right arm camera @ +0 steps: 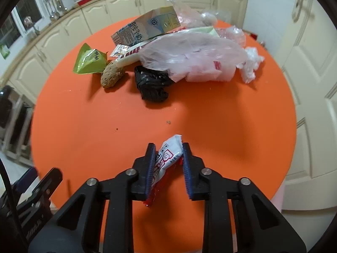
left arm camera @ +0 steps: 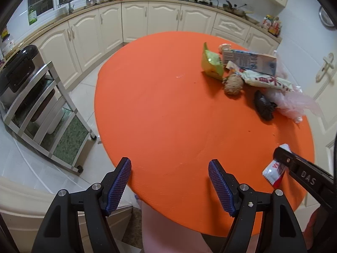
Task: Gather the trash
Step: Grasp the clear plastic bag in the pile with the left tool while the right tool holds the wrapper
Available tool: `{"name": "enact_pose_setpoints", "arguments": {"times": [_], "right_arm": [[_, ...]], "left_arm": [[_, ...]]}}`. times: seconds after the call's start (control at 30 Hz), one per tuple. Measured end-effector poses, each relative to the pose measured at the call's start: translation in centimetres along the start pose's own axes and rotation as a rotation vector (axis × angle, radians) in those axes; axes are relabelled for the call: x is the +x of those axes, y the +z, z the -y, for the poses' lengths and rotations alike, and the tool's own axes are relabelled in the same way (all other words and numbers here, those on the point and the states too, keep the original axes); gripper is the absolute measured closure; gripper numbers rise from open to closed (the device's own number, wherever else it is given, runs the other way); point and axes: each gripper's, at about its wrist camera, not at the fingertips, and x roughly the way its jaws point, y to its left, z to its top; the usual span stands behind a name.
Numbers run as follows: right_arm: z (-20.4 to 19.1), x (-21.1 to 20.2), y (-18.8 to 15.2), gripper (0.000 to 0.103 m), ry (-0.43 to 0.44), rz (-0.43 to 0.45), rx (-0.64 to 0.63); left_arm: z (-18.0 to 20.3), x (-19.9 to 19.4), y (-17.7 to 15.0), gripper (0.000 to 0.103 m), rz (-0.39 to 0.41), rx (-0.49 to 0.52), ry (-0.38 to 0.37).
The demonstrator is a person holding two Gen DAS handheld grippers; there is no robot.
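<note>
A metal trolley [left arm camera: 48,113] is standing at the far left on the tiled floor, carrying a black appliance [left arm camera: 19,67] on its top shelf, with cream cabinets [left arm camera: 134,19] running along the wall behind it. The left gripper [left arm camera: 169,169] is hanging over the near edge of the round orange table [left arm camera: 168,105], its blue-ribbed jaws standing wide apart with only bare tabletop between them. Further right, toward the far side of the table, the trash is lying in a loose heap: a green foil packet [left arm camera: 211,63] at the left end, a milk carton [left arm camera: 251,60] tipped on its side behind it, a brown fibrous lump [left arm camera: 233,84] just in front, a crumpled black bag [left arm camera: 263,105] beside that, and a thin pinkish plastic bag [left arm camera: 294,103] spreading across the right end and touching the black bag. In the right wrist view, clear crumpled plastic [right arm camera: 251,64] is lying at the right edge of the heap. Nearest the right edge of the left view, the right gripper [right arm camera: 167,154] is reaching in over the table's near side, well apart from the heap, with its jaws drawn narrow and gripping a red-and-white snack wrapper [right arm camera: 166,162]; the wrapper's white end is sticking out past the fingertips and its red end is trailing back between the pads.
</note>
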Motion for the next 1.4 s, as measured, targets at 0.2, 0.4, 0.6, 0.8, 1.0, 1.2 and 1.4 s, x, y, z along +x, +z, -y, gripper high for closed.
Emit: {"name": "enact_pose_setpoints", "arguments": {"times": [0.2,0.4,0.6,0.8,1.0,1.2,1.4], "right_arm": [[3.6,-0.8,0.5,0.082,0.026,-0.009,0.040],[6.6,-1.7,1.4,0.083,0.055,0.030,0.075],[10.7,-3.3,2.3,0.083,0.068,0.085,0.120],[14.6,-3.3,5.0,0.083,0.078,0.124,0.154],[17.2,-3.0,6.0,0.083,0.102,0.134,0.150],[18.1,-1.8,7.0,0.083,0.126,0.119,0.142],[18.2,-0.7,7.5,0.083,0.150,0.098,0.141]], "left_arm": [[1.9,-0.8,0.1,0.031,0.011,0.010,-0.017],[5.6,-1.7,1.3,0.031,0.034,0.051,-0.065],[10.1,-2.5,3.0,0.025,0.043,0.097,-0.167],[15.0,-2.8,5.6,0.007,0.109,0.108,-0.188],[19.4,0.5,7.4,0.007,0.081,0.116,-0.193],[21.9,5.9,8.7,0.044,0.016,0.164,-0.097],[22.1,7.9,9.3,0.089,-0.015,0.173,-0.125]]}}
